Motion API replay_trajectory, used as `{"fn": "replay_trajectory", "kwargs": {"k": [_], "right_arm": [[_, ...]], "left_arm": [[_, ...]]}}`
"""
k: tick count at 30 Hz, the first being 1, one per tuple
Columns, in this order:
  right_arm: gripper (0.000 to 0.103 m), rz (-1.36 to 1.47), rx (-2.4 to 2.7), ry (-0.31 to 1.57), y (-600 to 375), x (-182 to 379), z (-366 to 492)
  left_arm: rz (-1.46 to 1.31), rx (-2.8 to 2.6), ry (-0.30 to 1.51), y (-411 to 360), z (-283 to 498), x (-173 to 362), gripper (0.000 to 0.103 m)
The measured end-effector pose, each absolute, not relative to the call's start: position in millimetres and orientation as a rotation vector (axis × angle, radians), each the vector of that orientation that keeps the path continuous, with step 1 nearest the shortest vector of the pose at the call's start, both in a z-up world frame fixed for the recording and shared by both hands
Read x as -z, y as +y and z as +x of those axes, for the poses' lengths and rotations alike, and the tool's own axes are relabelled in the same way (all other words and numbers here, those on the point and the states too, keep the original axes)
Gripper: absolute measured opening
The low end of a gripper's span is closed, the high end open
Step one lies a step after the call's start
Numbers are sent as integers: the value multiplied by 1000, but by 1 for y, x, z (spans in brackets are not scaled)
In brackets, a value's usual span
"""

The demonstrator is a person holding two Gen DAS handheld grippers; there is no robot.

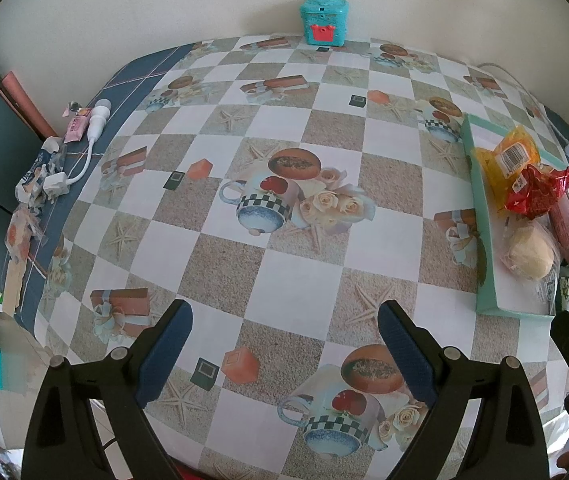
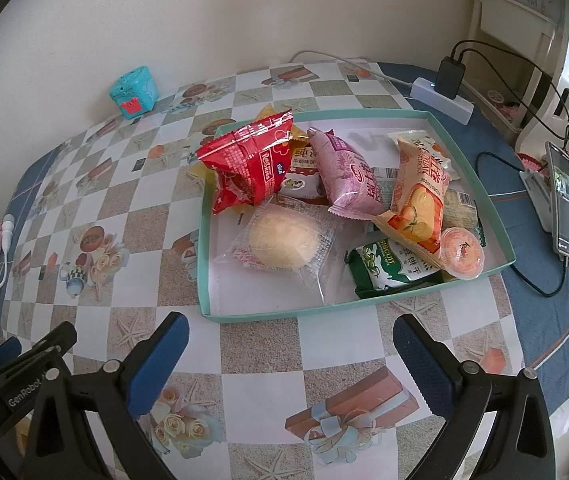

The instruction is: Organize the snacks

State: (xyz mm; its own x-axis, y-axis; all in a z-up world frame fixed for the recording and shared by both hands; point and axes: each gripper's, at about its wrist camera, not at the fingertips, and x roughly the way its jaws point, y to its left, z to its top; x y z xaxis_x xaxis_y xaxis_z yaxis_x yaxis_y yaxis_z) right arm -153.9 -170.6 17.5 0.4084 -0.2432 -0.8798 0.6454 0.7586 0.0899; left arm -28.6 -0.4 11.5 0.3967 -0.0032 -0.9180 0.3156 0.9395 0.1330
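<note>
- Left gripper (image 1: pixel 284 344): jaws wide, nothing between them, hovering over bare checkered tabletop (image 1: pixel 284 128) near the front edge.
- Right gripper (image 2: pixel 290 346): jaws wide, empty, just short of the near wall of the teal tray (image 2: pixel 204 264).
- Tray sits toward the tabletop's right side; all visible snacks lie inside it.
- Contents: red packet (image 2: pixel 246 164) at far left corner, leaning over the rim; pink packet (image 2: pixel 346 172) beside it; orange packet (image 2: pixel 418 192) right of that; clear-wrapped round bun (image 2: pixel 280 240) at centre front; green biscuit pack (image 2: pixel 384 266) and jelly cup (image 2: pixel 462 256) near the front right corner.
- Teal toy box (image 2: pixel 134 90) at the far edge, against the wall.
</note>
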Motion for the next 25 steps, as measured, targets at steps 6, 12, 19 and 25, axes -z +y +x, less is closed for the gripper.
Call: {"fn": "replay_trajectory", "kwargs": {"k": [6,12,19,25], "right_arm": [[103,454,580,1011,-168,-17,-152],[103,455,580,1011,-169,-17,-153],[103,455,580,1011,-169,-16,-152],[103,457,579,1011,-169,-16,-152]], "left_arm": [[307,206,1151,0,-29,-11,94],[303,201,1157,2,-28,-11,94],[303,191,1156,2,-27,-11,94],[300,198,1157,2,-27,-12,94]]}}
